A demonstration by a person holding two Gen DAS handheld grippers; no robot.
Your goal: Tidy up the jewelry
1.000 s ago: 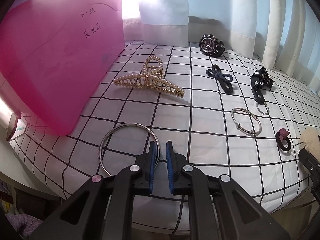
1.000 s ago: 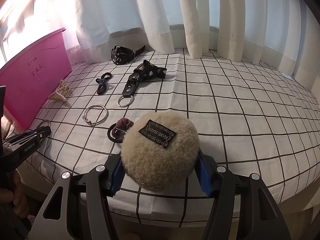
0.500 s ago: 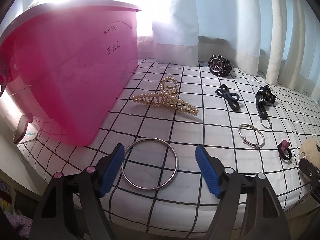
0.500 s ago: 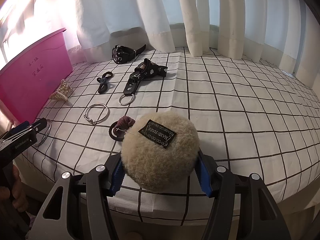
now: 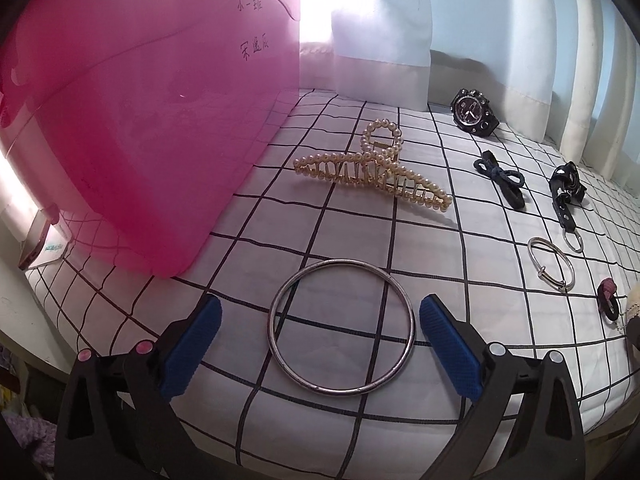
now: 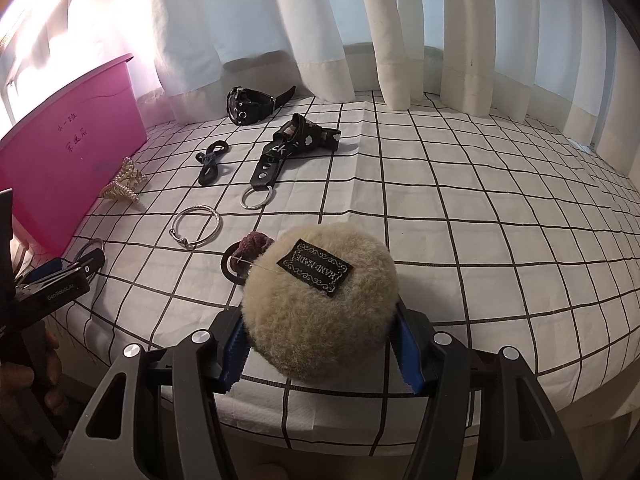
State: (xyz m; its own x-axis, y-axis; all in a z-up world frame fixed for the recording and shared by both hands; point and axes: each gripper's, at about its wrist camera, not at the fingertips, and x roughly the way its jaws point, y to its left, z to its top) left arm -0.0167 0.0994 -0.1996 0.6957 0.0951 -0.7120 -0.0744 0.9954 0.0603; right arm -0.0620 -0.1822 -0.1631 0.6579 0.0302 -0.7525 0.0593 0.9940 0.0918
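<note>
Our left hand-held gripper stands spread wide with the large silver bangle flat on the checked cloth between its fingers, while our right hand-held gripper clamps the fluffy pompom, presumably bound for the pink bin ahead-left.

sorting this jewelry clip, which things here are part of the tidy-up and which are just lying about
Part of the job: large silver bangle, pearl hair claw, black watch, thin silver bracelet, pink bin, fluffy pompom between the right gripper fingers.

Just lying about: white curtains, grid-pattern sheet.
</note>
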